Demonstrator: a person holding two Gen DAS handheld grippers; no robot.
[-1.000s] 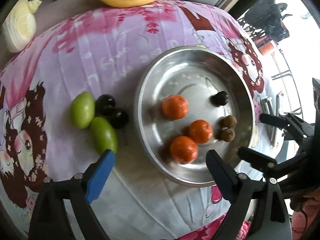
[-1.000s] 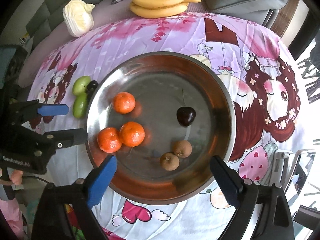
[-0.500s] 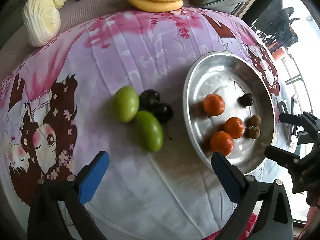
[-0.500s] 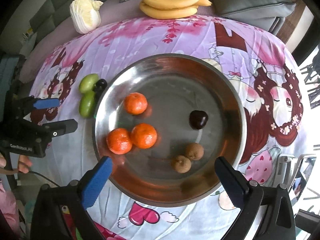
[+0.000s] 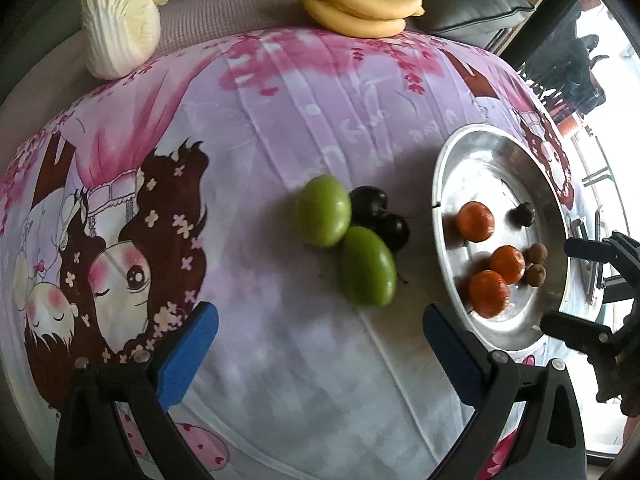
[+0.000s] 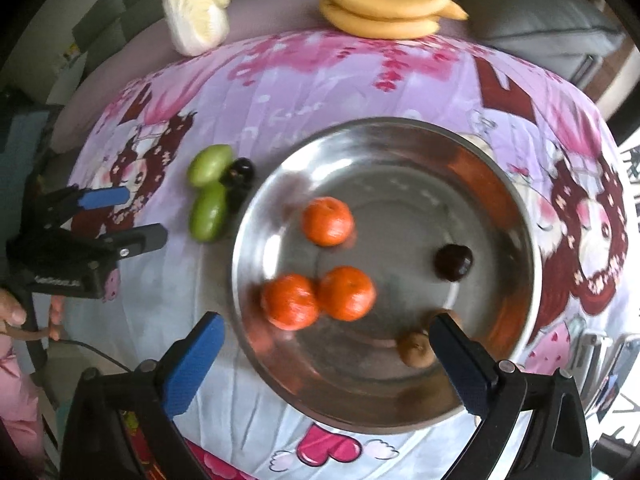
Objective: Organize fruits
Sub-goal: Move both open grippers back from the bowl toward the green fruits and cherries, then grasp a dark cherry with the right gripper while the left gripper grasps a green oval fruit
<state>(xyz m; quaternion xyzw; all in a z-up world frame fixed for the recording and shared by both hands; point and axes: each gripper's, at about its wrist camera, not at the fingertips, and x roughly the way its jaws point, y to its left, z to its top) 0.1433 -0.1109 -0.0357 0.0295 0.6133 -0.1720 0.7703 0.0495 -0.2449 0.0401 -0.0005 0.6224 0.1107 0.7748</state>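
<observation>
A steel basin [image 6: 508,208] [image 5: 476,152] holds three oranges [image 6: 328,220], one dark cherry [image 6: 454,262] and two small brown fruits [image 6: 416,348]. Two green fruits [image 5: 322,210] [image 5: 368,266] and two dark cherries [image 5: 368,202] lie together on the cloth left of the basin; they also show in the right wrist view [image 6: 210,164]. My left gripper [image 5: 320,352] is open and empty, just short of the green fruits. My right gripper [image 6: 324,360] is open and empty over the basin's near side.
A bunch of bananas [image 5: 360,4] [image 6: 388,8] and a pale cabbage [image 5: 120,28] [image 6: 196,16] lie at the far edge. A grey cushion [image 6: 540,20] sits behind them. The table has a pink and purple cartoon cloth [image 5: 280,100].
My left gripper has swung left, from over the basin to in front of the green fruits. My right gripper has shifted slightly right and nearer the basin. Both stay open.
</observation>
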